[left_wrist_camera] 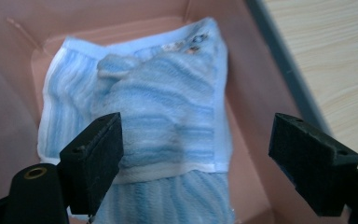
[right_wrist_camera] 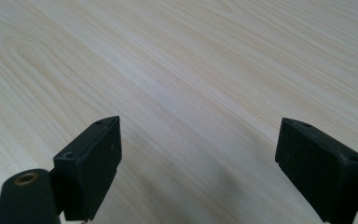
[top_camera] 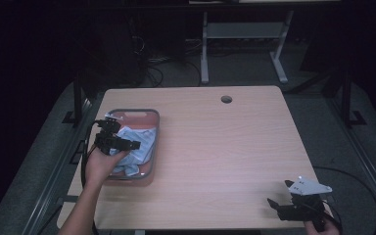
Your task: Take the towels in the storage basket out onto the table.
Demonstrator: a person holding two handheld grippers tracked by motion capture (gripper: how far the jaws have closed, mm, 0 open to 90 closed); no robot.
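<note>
Your left gripper, jaws spread, hovers over the blue striped towel inside the pink tray; your right gripper gapes, far from the tray.

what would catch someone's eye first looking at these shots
The blue striped towel stands out, lying crumpled in a pinkish tray near the left edge of the wooden table. The left gripper hangs open right over it, jaws spread wide. Far off at the table's near right corner, the right gripper sits open above bare wood.
</note>
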